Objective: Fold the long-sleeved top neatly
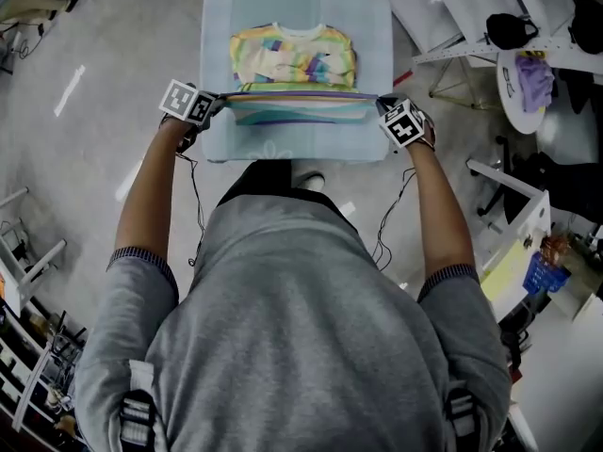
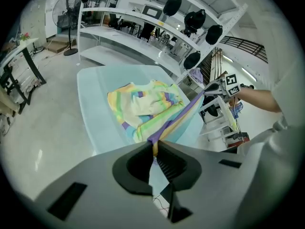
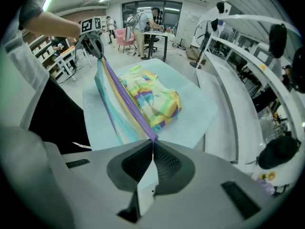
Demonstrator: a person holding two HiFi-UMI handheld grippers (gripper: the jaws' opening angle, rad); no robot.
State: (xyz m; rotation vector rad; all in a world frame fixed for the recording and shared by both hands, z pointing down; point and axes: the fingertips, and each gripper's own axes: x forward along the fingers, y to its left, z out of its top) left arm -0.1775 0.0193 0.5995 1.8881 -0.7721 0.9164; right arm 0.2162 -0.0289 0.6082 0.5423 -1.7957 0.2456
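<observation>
The striped top (image 1: 294,56) lies on the pale blue surface (image 1: 375,26), collar at the far side. Its near edge is raised and stretched taut between the two tools. The left tool (image 2: 155,146) is pinched shut on the edge's left corner, and the right tool (image 3: 152,142) on its right corner.

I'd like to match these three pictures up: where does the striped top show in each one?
Head view: striped top at upper centre, its near edge stretched between the left gripper and the right gripper.
Left gripper view: centre, one edge running up from the shut jaws.
Right gripper view: centre, just above the shut jaws.
Shared landmark: the pale blue table beneath it.
</observation>
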